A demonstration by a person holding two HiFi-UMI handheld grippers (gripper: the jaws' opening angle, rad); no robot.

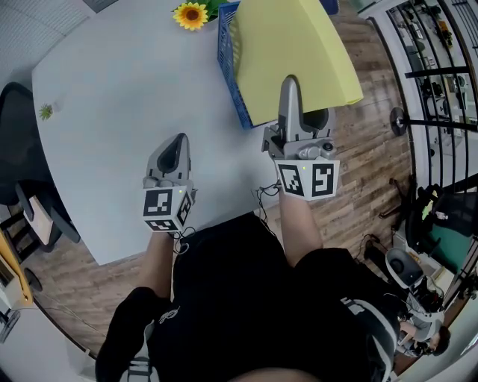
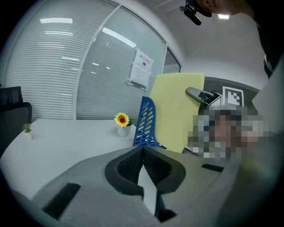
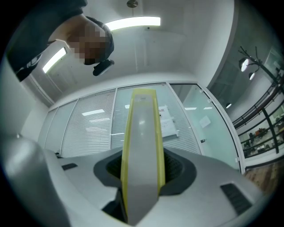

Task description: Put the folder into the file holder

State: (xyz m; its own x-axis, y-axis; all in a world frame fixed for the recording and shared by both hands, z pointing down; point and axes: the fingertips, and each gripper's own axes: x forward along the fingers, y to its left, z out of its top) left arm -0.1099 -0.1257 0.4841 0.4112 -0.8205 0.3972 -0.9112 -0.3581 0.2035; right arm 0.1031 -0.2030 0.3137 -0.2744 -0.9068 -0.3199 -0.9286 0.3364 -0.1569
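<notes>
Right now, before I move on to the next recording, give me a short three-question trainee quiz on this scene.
1. True or false: the right gripper is clamped on the yellow folder.
2. What stands on the table near the blue file holder? A: a mug. B: a sunflower. C: a stapler.
3. Fill in: the left gripper has its jaws ___ with nothing between them.

Key: 1 true; 2 B; 3 shut.

You can read nothing: print on the white paper notice at twelve o'clock is too small.
</notes>
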